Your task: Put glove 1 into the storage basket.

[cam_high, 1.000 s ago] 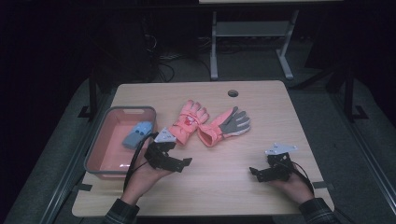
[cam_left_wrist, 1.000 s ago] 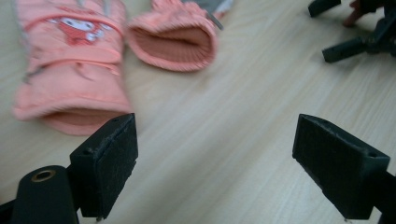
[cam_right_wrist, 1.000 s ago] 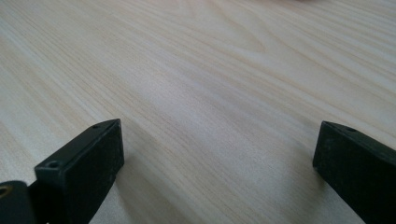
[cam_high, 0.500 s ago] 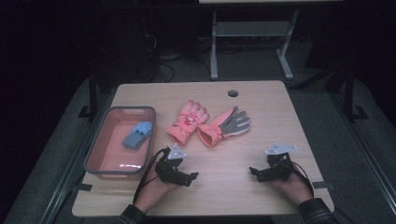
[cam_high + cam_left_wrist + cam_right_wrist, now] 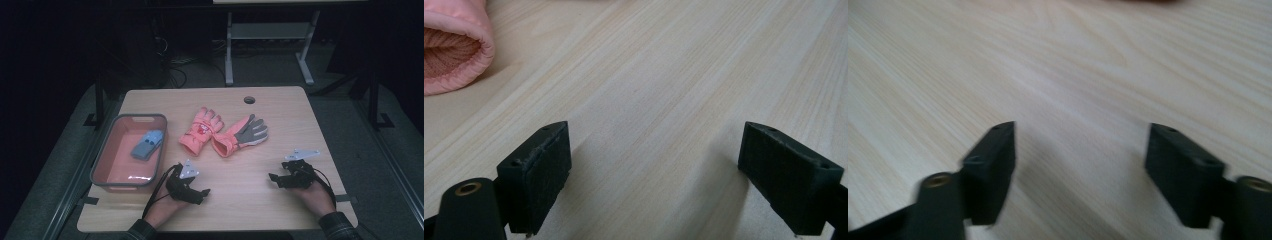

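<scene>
Two pairs of black jaws stood apart over bare wood with nothing between them: the left gripper (image 5: 200, 192), at lower centre-left of the high view, had its jaws wide, and the right gripper (image 5: 274, 179), at lower right, had just been closing its jaws partway, a clear gap left between them. In the left gripper view the ribbed cuff of a salmon-pink glove (image 5: 451, 42) filled the upper left corner, near the jaws but apart from them. In the high view that glove (image 5: 200, 131) lay mid-table, its cuff beside that of its mate (image 5: 240, 135), palm grey. At left sat a pink tub (image 5: 107, 172) holding a light-blue glove (image 5: 148, 144). The wooden table (image 5: 300, 115) bore all.
</scene>
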`<state>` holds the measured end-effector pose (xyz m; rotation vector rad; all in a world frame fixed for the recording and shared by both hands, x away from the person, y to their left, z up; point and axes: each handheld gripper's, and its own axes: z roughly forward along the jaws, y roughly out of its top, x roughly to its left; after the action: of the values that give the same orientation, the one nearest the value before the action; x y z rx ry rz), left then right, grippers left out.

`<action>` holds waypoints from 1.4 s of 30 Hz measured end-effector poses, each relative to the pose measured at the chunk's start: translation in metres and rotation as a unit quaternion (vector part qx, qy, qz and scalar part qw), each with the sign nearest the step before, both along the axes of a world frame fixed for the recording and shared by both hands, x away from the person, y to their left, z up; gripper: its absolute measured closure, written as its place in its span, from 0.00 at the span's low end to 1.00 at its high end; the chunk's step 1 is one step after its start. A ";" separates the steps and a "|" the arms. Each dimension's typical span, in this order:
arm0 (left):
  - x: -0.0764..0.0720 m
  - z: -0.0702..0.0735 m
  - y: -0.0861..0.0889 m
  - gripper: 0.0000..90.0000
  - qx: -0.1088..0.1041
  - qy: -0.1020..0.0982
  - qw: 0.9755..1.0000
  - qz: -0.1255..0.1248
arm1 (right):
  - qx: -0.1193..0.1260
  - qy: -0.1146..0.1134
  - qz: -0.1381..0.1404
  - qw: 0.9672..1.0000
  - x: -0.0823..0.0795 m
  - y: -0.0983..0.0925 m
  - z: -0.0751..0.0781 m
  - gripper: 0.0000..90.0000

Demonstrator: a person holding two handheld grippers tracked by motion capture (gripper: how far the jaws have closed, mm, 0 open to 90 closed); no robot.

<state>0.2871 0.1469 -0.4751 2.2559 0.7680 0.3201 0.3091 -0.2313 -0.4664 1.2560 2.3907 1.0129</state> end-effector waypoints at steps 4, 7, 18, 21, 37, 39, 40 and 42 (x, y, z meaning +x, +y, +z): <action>-0.001 -0.001 0.004 0.14 -0.005 -0.005 1.000 -0.011 | 0.024 0.007 0.001 1.000 0.006 0.006 0.011 0.75; -0.001 -0.002 0.004 0.14 -0.006 -0.005 1.000 -0.011 | 0.030 0.002 0.010 0.999 0.011 0.011 0.016 0.92; -0.001 -0.002 0.004 0.14 -0.006 -0.005 1.000 -0.011 | 0.046 -0.012 0.035 0.998 0.046 0.047 0.033 1.00; -0.001 -0.001 0.004 0.14 -0.006 -0.005 1.000 -0.012 | 0.058 -0.012 0.035 0.998 0.058 0.055 0.036 1.00; -0.001 -0.002 0.004 0.14 -0.005 -0.005 1.000 -0.014 | 0.059 -0.020 0.028 0.998 0.130 0.090 0.025 1.00; -0.001 -0.002 0.004 0.14 -0.004 -0.005 1.000 -0.014 | 0.054 -0.008 0.028 0.998 0.134 0.092 0.018 1.00; -0.001 -0.001 0.004 0.14 -0.004 -0.006 1.000 -0.014 | 0.049 -0.004 0.031 0.998 0.135 0.093 0.015 1.00; -0.001 -0.001 0.004 0.14 -0.004 -0.005 1.000 -0.014 | 0.037 -0.001 0.037 0.999 0.135 0.095 0.007 1.00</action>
<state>0.2866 0.1514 -0.4766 2.2535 0.7300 0.3153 0.4443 -0.1365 -0.4598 1.1979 2.4353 1.1327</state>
